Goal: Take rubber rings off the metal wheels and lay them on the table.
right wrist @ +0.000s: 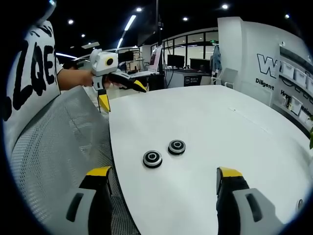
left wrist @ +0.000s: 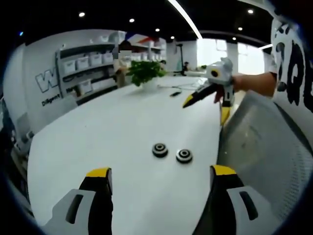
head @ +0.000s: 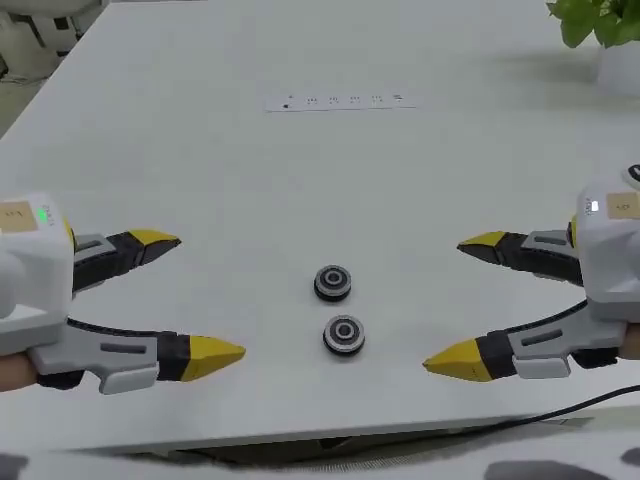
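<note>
Two small metal wheels with black rubber rings lie flat on the white table, one behind the other: the far wheel and the near wheel. My left gripper hovers open to the left of them, holding nothing. Facing it from the right, my right gripper is also open, with nothing between its yellow tips. Neither gripper touches a wheel.
A flush socket strip is set into the table further back. A potted plant stands at the far right corner. The table's front edge runs just behind the grippers, with a grey mesh chair beside it.
</note>
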Demonstrator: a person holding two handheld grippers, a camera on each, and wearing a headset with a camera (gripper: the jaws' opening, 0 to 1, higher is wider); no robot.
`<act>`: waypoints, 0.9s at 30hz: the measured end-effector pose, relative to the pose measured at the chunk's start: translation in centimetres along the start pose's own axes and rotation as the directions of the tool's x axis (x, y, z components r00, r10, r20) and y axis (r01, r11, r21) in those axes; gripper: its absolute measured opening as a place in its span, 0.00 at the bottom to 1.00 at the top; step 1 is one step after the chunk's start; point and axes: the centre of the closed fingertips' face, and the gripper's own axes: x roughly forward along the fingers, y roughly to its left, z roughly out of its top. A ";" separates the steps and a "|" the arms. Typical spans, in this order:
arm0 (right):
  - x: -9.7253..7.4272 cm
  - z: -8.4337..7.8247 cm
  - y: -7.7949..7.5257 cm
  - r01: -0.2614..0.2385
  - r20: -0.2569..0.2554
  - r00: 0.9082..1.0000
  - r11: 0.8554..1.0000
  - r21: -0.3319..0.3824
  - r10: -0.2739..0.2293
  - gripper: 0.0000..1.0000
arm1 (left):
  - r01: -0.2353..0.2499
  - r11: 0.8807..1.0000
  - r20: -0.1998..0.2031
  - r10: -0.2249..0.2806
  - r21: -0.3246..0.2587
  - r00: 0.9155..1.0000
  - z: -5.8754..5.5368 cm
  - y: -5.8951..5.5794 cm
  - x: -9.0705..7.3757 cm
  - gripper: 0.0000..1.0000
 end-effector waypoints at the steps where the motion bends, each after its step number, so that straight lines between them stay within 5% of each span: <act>1: 0.0 0.1 0.0 0.000 0.002 1.000 1.000 0.000 0.000 0.85 | 0.000 1.000 0.000 0.000 0.000 1.000 0.0 0.0 0.0 0.83; 27: 0.2 0.9 -0.3 -0.012 0.014 1.000 1.000 -0.011 0.012 0.82 | 0.008 1.000 0.018 -0.009 0.023 1.000 1.3 0.7 0.3 0.79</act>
